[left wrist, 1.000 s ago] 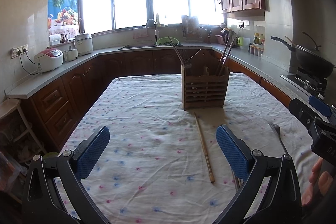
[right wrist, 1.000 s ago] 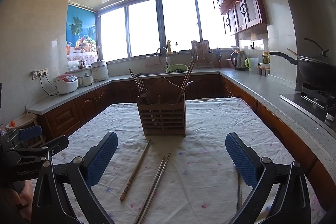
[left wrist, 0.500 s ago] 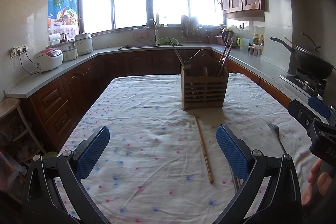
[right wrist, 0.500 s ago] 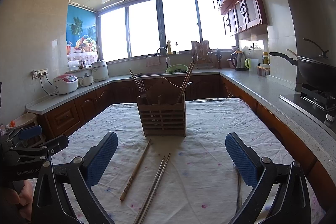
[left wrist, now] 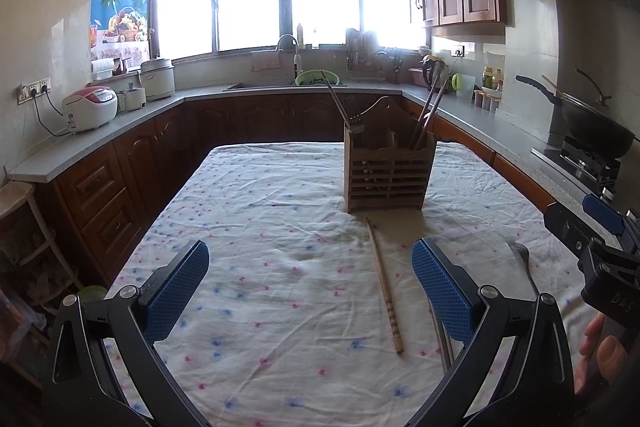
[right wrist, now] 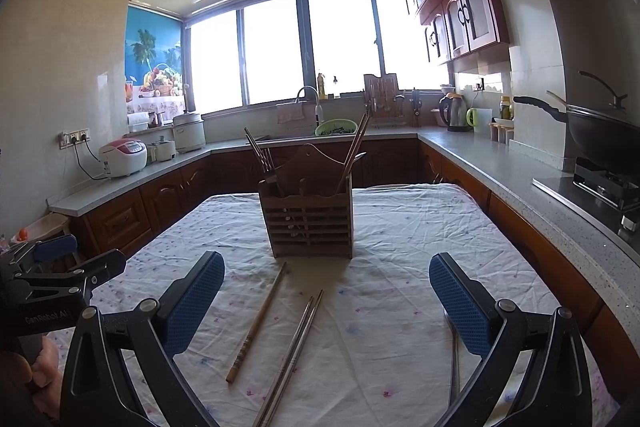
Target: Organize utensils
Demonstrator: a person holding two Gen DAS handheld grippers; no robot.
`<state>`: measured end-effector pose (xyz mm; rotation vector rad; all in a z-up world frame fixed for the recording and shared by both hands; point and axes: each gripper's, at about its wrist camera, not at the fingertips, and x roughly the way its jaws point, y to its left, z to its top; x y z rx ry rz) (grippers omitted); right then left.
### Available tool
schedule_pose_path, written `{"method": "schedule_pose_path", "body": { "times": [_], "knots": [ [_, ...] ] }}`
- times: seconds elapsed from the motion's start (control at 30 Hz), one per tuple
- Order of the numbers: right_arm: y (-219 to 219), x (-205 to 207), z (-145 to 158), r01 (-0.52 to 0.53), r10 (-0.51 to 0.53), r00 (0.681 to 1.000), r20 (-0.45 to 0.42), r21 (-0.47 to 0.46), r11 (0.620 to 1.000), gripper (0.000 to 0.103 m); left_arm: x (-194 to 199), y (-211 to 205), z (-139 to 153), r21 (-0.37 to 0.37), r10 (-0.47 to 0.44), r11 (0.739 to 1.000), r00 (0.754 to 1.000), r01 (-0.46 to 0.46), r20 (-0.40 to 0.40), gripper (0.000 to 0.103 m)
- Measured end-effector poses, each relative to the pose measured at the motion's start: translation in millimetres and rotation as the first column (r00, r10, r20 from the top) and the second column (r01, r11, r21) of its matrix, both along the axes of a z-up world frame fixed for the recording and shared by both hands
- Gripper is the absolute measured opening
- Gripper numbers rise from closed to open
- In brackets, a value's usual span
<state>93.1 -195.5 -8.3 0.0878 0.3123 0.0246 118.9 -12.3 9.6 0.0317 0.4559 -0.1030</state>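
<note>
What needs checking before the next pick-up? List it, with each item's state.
1. Left gripper open and empty: ok.
2. Right gripper open and empty: ok.
3. Wooden chopstick lying free on the tablecloth, nothing on it: ok.
4. Metal chopsticks lying side by side, reachable: ok.
5. Wooden holder upright: ok.
6. Free space inside the holder's compartments: cannot tell.

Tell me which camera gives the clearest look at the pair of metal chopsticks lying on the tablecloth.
The right wrist view: the pair of silver metal chopsticks lies unobstructed between the open fingers. In the left wrist view only a short piece shows, mostly hidden behind the blue finger pad.
</note>
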Motion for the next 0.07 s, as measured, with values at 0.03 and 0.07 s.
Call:
{"method": "schedule_pose_path", "body": {
  "times": [0.03,0.07],
  "knots": [
    [-0.3,1.1,0.0,0.001,-0.001,1.000,-0.004,-0.001,1.000,0.103,0.7,0.4,-0.1,-0.001,0.000,1.000,1.000,0.000,-0.001,0.103],
    [-0.5,1.9,-0.7,0.002,-0.002,1.000,-0.007,-0.001,1.000,0.103,1.6,-0.2,-0.2,-0.002,-0.002,1.000,1.000,0.002,-0.003,0.103]
  ]
}}
